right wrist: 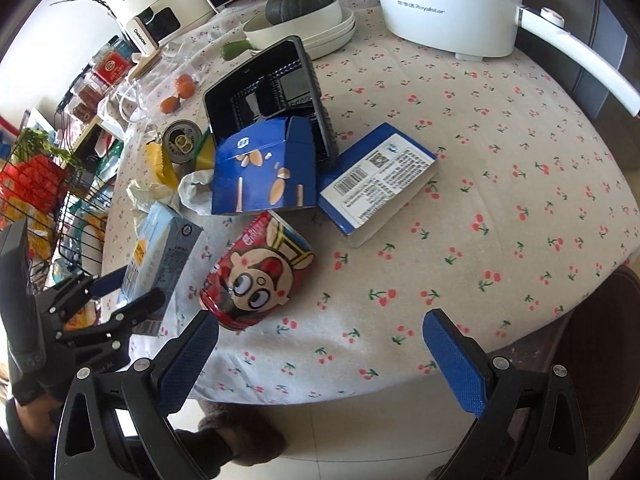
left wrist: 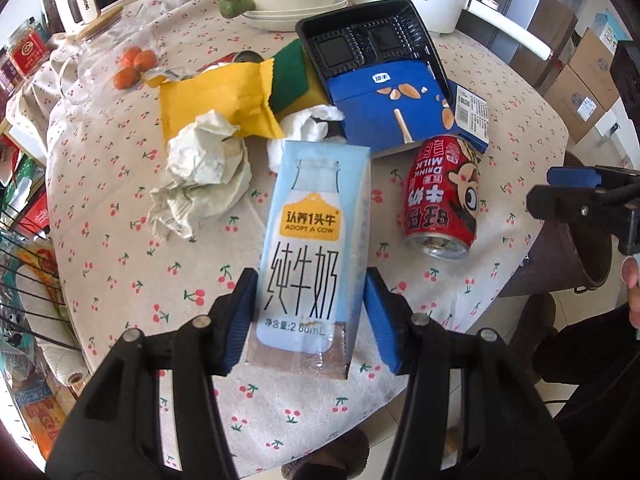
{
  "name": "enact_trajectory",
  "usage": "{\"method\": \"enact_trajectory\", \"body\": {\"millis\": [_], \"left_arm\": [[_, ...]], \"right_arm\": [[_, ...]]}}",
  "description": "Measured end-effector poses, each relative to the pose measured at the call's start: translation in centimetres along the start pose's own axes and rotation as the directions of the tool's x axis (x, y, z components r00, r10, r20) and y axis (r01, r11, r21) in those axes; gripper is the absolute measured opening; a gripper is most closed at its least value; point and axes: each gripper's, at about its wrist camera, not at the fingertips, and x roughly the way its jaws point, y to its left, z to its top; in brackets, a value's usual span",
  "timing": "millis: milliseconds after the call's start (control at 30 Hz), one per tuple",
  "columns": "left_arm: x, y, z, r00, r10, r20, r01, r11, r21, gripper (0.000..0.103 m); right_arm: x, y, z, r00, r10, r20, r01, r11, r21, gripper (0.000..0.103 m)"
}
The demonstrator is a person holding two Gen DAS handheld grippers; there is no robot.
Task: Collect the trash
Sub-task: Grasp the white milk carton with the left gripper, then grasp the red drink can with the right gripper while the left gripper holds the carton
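Note:
A pale blue milk carton (left wrist: 308, 240) stands between the pads of my left gripper (left wrist: 310, 316), which press on both its sides near the table's front edge. The right wrist view shows the same carton (right wrist: 160, 248) in the left gripper (right wrist: 140, 286). Beside it a red milk-drink can (left wrist: 440, 196) lies on its side on the cloth. My right gripper (right wrist: 320, 320) is open and empty, just in front of and to the right of the red can (right wrist: 260, 276). Behind are crumpled paper (left wrist: 200, 168), a yellow wrapper (left wrist: 216, 96), a blue snack box (right wrist: 264, 176) and a black plastic tray (right wrist: 264, 84).
A second blue box (right wrist: 380, 180) lies barcode up. An opened can (right wrist: 182, 140) stands by the wrapper. At the back are a white pot (right wrist: 448, 4), a bowl with a squash (right wrist: 300, 12) and oranges (left wrist: 134, 66). A wire basket (right wrist: 40, 184) is left of the table, a brown round container (left wrist: 576, 256) right.

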Motion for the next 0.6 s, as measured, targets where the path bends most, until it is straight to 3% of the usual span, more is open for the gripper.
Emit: {"method": "enact_trajectory", "body": {"millis": [133, 233, 500, 600], "left_arm": [[0.7, 1.5, -0.8, 0.999, 0.014, -0.052, -0.018, 0.997, -0.071, 0.055], [1.5, 2.7, -1.0, 0.997, -0.020, -0.076, 0.011, 0.992, -0.125, 0.056], [2.9, 3.4, -0.7, 0.993, -0.055, -0.100, 0.037, 0.984, -0.174, 0.056], [2.7, 3.6, -0.6, 0.996, -0.052, -0.077, 0.036, 0.981, -0.190, 0.054]], "right_arm": [[2.7, 2.0, 0.5, 1.000, 0.014, -0.023, -0.014, 1.000, 0.021, 0.093], [4.2, 2.7, 0.6, 0.999, 0.033, -0.038, -0.031, 0.998, 0.055, 0.084], [5.7, 2.6, 0.9, 0.999, 0.038, -0.025, -0.035, 0.993, 0.112, 0.082], [5.6, 2.6, 0.9, 0.999, 0.038, -0.021, -0.035, 0.995, 0.098, 0.078]]}}
